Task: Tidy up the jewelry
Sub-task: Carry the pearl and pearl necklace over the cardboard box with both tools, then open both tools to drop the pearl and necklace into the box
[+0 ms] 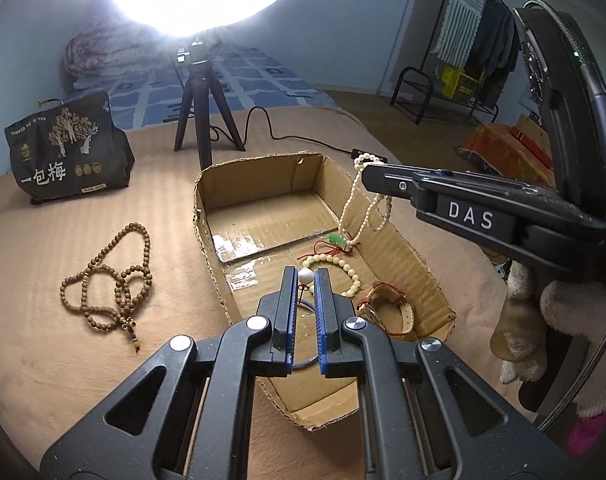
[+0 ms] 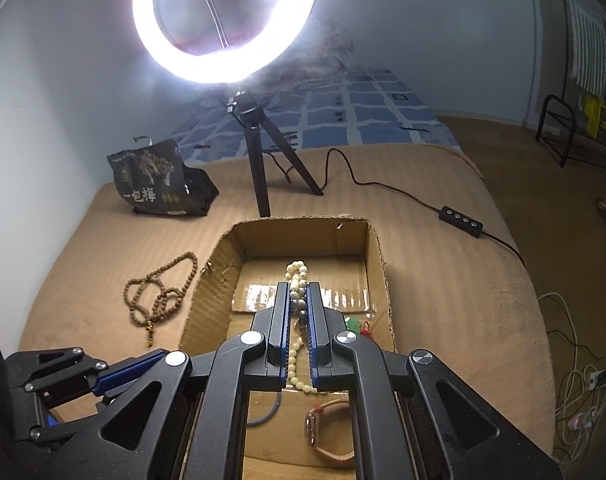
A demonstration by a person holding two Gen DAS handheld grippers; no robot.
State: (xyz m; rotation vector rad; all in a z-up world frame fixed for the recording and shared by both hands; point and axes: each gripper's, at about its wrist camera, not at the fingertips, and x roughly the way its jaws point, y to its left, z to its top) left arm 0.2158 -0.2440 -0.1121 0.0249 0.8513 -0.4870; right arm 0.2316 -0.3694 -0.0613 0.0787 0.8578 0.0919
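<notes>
An open cardboard box (image 1: 403,248) lies on the tan bed cover. My left gripper (image 1: 306,276) is shut on a white pearl pendant (image 1: 305,277) with a thin ring hanging below, held over the box. My right gripper (image 2: 299,292) is shut on a cream pearl necklace (image 2: 297,270) that dangles into the box (image 2: 377,264); in the left wrist view the necklace (image 1: 359,204) hangs from the right gripper (image 1: 368,178). In the box lie a cream bead bracelet (image 1: 349,270), a green charm on red cord (image 1: 337,240) and a tan-strap watch (image 1: 399,308). A brown wooden bead mala (image 1: 111,280) lies left of the box.
A ring light on a black tripod (image 1: 201,120) stands behind the box, its cable and switch (image 2: 461,222) trailing right. A dark snack bag (image 1: 69,152) sits at the far left. A clothes rack (image 1: 475,52) stands at the far right. The bed edge drops off on the right.
</notes>
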